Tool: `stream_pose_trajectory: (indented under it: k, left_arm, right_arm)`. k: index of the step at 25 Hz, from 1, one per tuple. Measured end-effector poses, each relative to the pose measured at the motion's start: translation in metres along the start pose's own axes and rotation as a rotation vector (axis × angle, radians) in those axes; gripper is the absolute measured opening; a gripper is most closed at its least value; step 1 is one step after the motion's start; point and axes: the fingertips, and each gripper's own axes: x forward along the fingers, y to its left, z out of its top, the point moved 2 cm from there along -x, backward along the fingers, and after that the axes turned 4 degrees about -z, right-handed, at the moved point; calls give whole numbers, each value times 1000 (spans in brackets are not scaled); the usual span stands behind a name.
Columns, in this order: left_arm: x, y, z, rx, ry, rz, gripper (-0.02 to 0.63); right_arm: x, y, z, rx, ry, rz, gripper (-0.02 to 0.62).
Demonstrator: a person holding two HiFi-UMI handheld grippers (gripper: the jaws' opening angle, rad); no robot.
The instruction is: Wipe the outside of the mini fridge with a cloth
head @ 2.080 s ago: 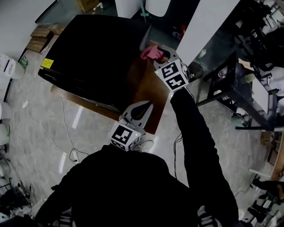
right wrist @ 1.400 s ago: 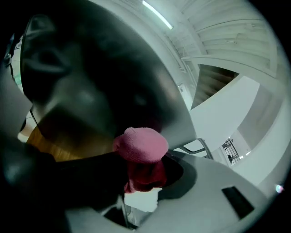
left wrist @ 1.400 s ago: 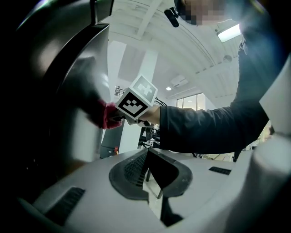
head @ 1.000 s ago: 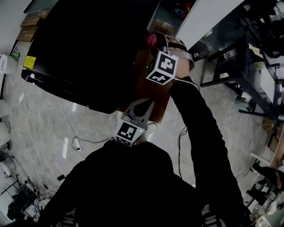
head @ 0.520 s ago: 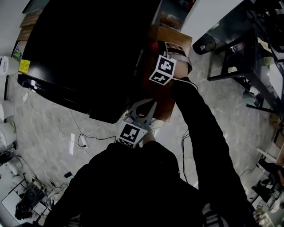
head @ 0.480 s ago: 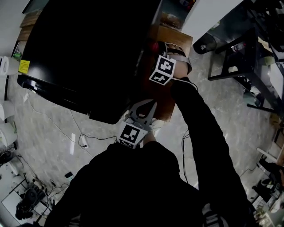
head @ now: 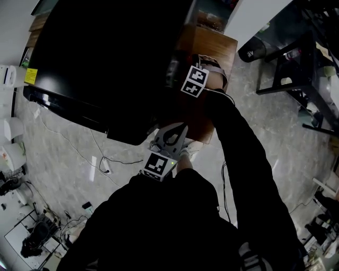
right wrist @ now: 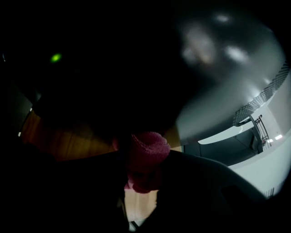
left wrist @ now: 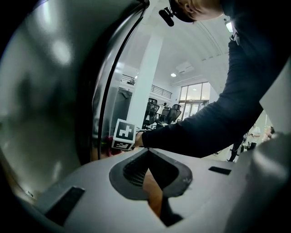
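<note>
The black mini fridge (head: 106,58) stands on a low wooden table (head: 209,45). My right gripper (head: 179,74) reaches to the fridge's right side; its marker cube (head: 194,81) hides the jaws in the head view. In the right gripper view the gripper (right wrist: 143,159) is shut on a pink cloth (right wrist: 146,152), held against the dark glossy fridge wall (right wrist: 218,68). My left gripper (head: 183,127) hangs shut and holds nothing near the table's front corner. The left gripper view looks past its closed tips (left wrist: 146,152) along the fridge side (left wrist: 45,91) toward the right gripper's cube (left wrist: 124,133).
Cables (head: 100,164) trail over the marble floor in front of the fridge. White devices (head: 10,77) stand at the left edge. A black metal-frame table (head: 296,69) and a white pillar (head: 249,16) stand to the right.
The right gripper has slid with the cloth along the fridge's right side, and the cloth is now hidden under its cube in the head view. The left gripper stays shut.
</note>
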Motion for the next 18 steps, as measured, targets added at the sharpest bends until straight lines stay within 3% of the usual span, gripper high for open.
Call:
stream_pose_trajectory:
  k: [3, 6, 11, 18]
  left_arm:
    - [-8, -6, 6, 10, -1, 13, 6]
    - [-21, -16, 21, 34, -21, 23, 6]
    - [-58, -29, 55, 11, -95, 14, 6]
    - [-101, -66, 93, 71, -130, -112, 6]
  right_arm:
    - [-2, 6, -8, 0, 10, 27, 146]
    - [-34, -4, -7, 40, -25, -11, 146]
    - [-130, -20, 18, 63, -86, -113, 146]
    - [-294, -41, 57, 65, -152, -268, 147]
